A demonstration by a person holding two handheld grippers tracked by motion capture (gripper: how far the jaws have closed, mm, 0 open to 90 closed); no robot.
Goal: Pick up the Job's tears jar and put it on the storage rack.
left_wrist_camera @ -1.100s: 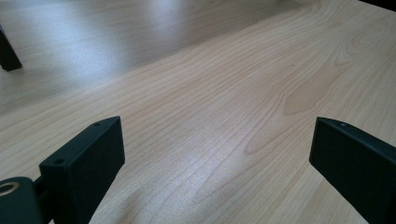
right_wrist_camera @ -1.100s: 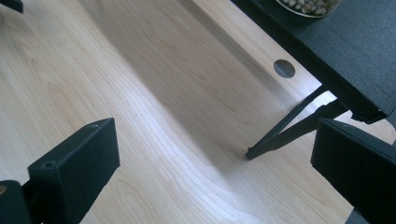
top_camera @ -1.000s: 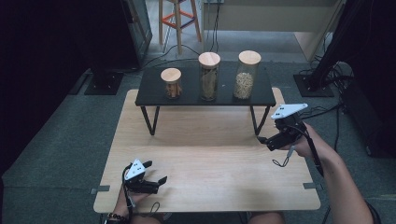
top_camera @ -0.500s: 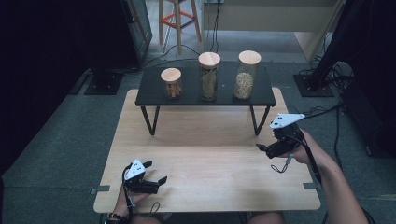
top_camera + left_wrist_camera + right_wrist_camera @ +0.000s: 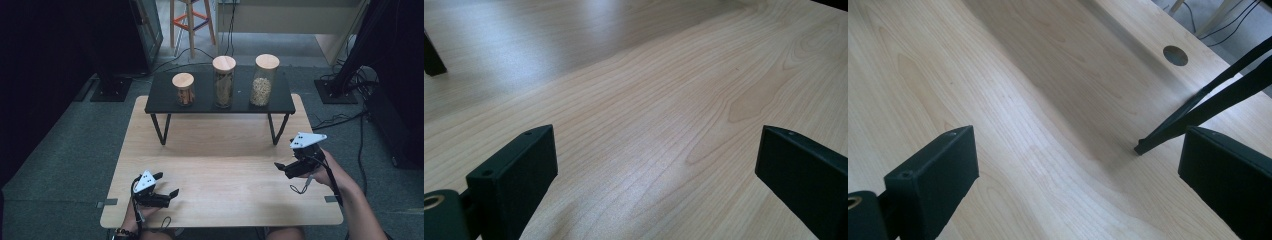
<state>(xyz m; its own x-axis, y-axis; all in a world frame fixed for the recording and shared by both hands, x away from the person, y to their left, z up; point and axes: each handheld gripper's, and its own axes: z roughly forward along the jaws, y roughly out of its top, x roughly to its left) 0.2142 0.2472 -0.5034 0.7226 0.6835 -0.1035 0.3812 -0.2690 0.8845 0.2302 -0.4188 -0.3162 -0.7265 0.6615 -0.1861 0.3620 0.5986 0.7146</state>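
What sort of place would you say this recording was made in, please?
Probably a lab or studio set up for recording handling tasks: a bare wooden table on grey carpet, dark stands with trailing cables around it, and three lidded jars staged on a small black shelf.

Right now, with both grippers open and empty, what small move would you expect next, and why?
Probably the right gripper reaches forward toward the tall jar on the black shelf. Its jaws stand wide apart over bare table, holding nothing, and that jar stands on its side. The left gripper rests low near the front edge.
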